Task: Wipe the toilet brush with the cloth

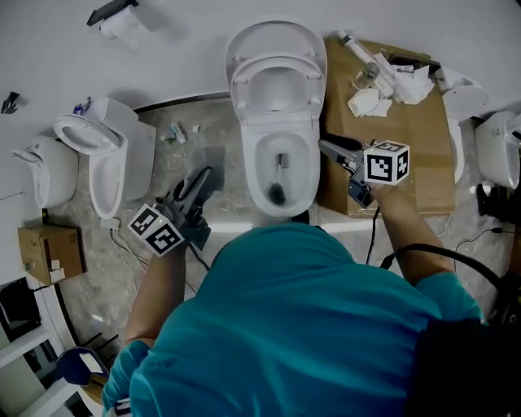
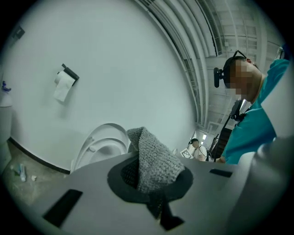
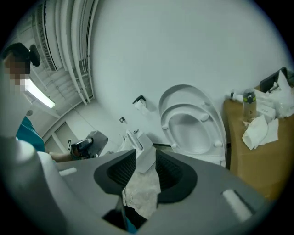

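Note:
My left gripper (image 2: 151, 178) is shut on a grey knitted cloth (image 2: 154, 156), which stands up in a fold between the pads. In the head view that gripper (image 1: 198, 181) hangs left of the white toilet (image 1: 277, 122), whose lid and seat are raised. A dark brush-like thing (image 1: 278, 189) stands in the bowl's water. My right gripper (image 1: 327, 147) hovers just right of the bowl's rim. In its own view the right gripper (image 3: 146, 167) is open, with only floor and a toilet showing through the gap.
A low cardboard box (image 1: 407, 155) right of the toilet carries crumpled paper (image 1: 370, 102) and a bottle (image 1: 362, 53). A smaller white toilet (image 1: 102, 159) stands at the left, a small carton (image 1: 49, 248) near it. A paper roll (image 1: 122, 24) hangs on the wall.

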`<state>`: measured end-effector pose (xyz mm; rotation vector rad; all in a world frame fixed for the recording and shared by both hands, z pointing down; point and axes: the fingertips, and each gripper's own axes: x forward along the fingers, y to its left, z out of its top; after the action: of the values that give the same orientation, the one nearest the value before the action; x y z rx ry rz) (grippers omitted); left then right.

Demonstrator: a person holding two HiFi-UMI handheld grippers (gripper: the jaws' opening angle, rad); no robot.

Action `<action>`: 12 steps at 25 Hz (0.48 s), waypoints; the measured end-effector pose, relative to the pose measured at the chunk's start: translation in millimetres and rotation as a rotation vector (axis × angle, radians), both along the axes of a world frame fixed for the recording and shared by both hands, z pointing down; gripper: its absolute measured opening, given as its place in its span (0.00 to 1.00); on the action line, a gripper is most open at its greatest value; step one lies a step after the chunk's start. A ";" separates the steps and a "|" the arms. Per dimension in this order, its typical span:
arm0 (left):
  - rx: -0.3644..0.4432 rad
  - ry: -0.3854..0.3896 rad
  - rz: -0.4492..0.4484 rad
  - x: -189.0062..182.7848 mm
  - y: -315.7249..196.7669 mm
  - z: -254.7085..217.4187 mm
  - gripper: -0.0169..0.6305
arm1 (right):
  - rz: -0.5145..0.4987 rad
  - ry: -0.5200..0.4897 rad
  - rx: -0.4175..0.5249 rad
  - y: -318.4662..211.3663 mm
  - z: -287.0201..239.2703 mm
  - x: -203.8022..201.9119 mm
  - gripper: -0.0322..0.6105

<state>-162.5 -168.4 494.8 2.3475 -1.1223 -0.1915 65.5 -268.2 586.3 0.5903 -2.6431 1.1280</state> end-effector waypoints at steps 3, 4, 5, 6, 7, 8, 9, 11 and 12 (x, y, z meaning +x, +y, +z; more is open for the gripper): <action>-0.071 -0.009 0.015 8.9 -10.2 28.4 0.05 | -0.093 0.065 -0.073 -1.2 51.0 -21.3 0.28; -0.091 -0.010 0.019 8.5 -13.9 39.9 0.05 | -0.118 0.084 -0.098 0.3 70.0 -29.1 0.30; -0.110 -0.010 0.024 6.6 -17.8 52.3 0.05 | -0.140 0.103 -0.122 2.6 90.0 -37.3 0.33; -0.132 -0.010 0.032 4.1 -21.1 66.2 0.05 | -0.159 0.121 -0.146 6.2 111.3 -45.4 0.35; -0.157 -0.012 0.042 1.7 -23.7 81.7 0.05 | -0.177 0.142 -0.170 11.0 134.1 -52.8 0.38; -0.184 -0.017 0.055 -0.4 -25.7 98.7 0.05 | -0.193 0.164 -0.196 16.6 158.8 -59.3 0.39; -0.211 -0.024 0.068 -2.1 -27.5 116.4 0.05 | -0.209 0.189 -0.225 22.3 185.1 -64.8 0.41; -0.252 -0.038 0.098 -4.5 -30.0 151.7 0.05 | -0.241 0.238 -0.288 34.2 240.3 -74.5 0.44; -0.267 -0.042 0.113 -5.5 -30.2 168.9 0.05 | -0.256 0.261 -0.320 40.9 268.0 -78.9 0.45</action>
<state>-168.0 -198.5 663.8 2.1761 -0.9664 0.0464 -13.4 -227.3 854.4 0.3024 -2.1837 1.2607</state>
